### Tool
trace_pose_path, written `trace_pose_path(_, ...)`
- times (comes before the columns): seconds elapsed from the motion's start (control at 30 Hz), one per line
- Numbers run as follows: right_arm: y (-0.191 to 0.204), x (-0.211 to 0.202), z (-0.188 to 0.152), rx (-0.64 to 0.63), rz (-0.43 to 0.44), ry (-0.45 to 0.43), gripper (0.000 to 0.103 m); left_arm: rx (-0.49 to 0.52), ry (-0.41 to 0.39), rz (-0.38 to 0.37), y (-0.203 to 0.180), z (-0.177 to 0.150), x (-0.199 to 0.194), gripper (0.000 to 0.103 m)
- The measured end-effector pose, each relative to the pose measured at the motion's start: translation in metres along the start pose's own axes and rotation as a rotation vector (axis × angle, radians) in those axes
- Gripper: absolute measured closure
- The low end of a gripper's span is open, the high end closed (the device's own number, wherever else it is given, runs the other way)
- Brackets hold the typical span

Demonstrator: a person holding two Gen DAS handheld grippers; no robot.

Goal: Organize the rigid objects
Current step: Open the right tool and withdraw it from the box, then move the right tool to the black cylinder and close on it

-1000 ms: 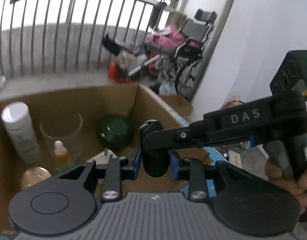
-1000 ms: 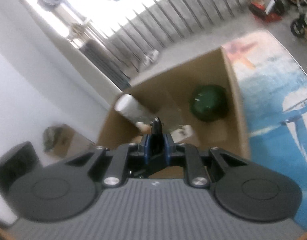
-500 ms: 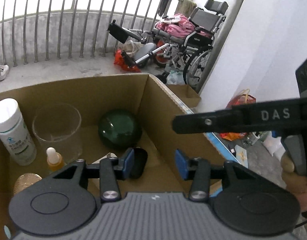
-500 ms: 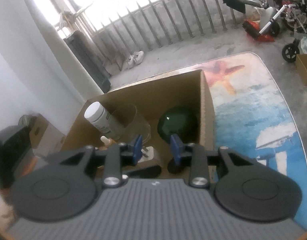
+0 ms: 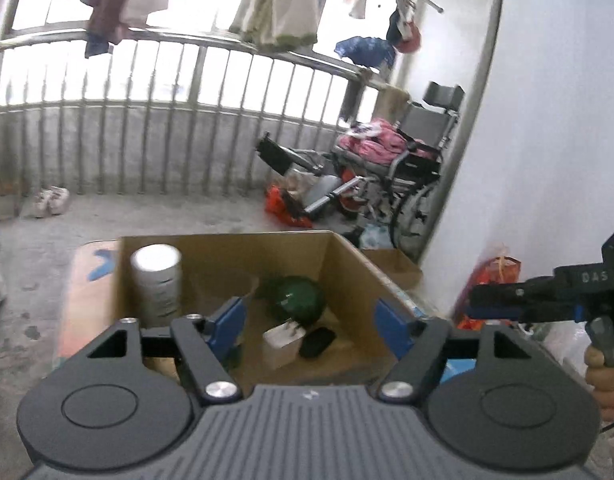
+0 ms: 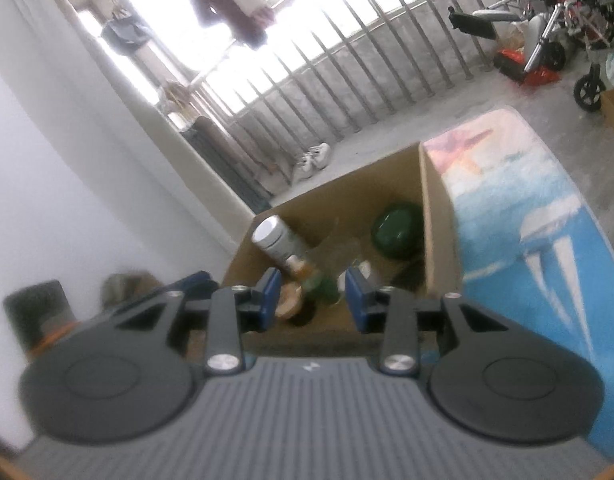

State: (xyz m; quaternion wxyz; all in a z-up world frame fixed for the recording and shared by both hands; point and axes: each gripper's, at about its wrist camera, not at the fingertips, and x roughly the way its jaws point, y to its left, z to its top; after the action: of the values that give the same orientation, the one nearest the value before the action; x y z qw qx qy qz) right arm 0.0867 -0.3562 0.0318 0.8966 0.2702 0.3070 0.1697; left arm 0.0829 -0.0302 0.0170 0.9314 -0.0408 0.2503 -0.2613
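Note:
An open cardboard box sits on the floor mat. Inside it are a white bottle, a dark green round object, a white plug-like block and a small black object. My left gripper is open and empty above the box's near side. My right gripper is open and empty above the box; it also shows at the right of the left wrist view. The right wrist view shows the white bottle, the green object and a dropper bottle.
A blue and pink patterned mat lies under and right of the box. A wheelchair and clutter stand by the railing. A white wall is on the right. Shoes lie by the railing.
Both grippers opened and let go of the small black object, which now lies in the box. Both grippers pulled up and back from the box.

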Motion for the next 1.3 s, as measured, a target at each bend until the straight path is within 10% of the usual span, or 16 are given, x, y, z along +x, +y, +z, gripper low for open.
trace_pose_path(0.53,0.005,0.098,-0.099,0.074,-0.011,0.205,0.060,0.026,0.198,0.106,0.023,-0.103,0.033,0.024)
trace_pose_path(1.3,-0.013,0.175,-0.102,0.088,-0.023,0.266,0.055,0.102,0.221,0.130,0.004,-0.133,0.081,0.024)
